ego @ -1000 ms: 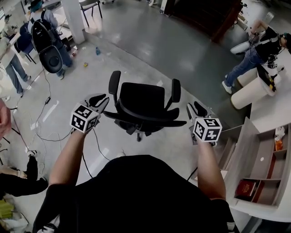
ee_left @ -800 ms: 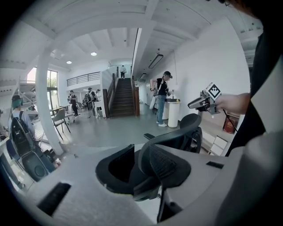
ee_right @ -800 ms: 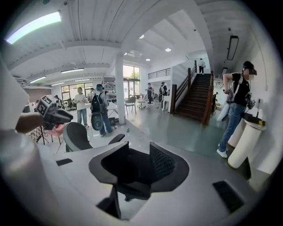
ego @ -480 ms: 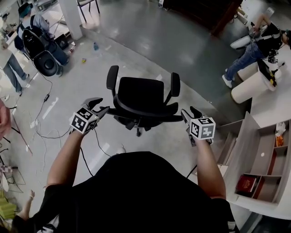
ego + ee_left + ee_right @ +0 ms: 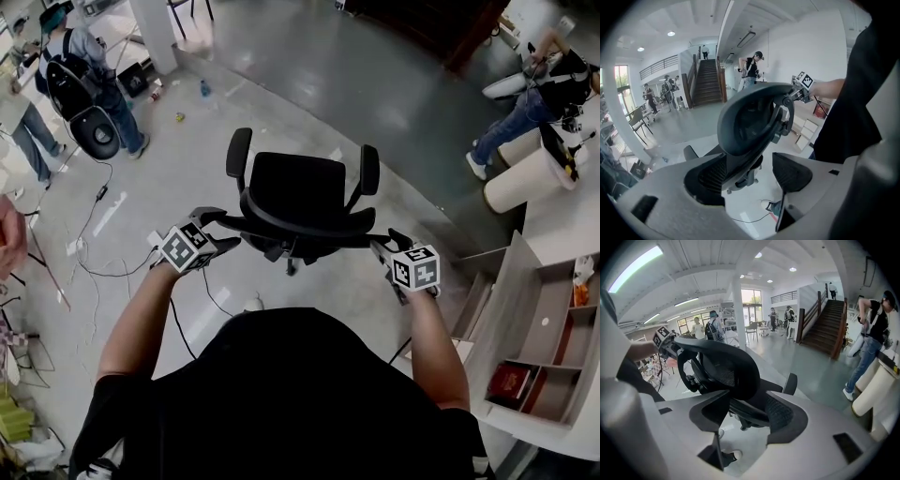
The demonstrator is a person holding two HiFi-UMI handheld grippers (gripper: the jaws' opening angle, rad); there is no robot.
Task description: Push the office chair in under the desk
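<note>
Black mesh office chair [image 5: 295, 192]: its backrest rim lies between the spread, just-opened jaws of left tongs [image 5: 214, 231] and right tongs [image 5: 386, 246], ungripped

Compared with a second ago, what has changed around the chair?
The left gripper and right gripper sank and moved in on the two ends of the backrest of the office chair. Both pairs of jaws have just been opening, and the backrest's edge now sits between them, unclamped. The chair itself has not visibly moved.
</note>
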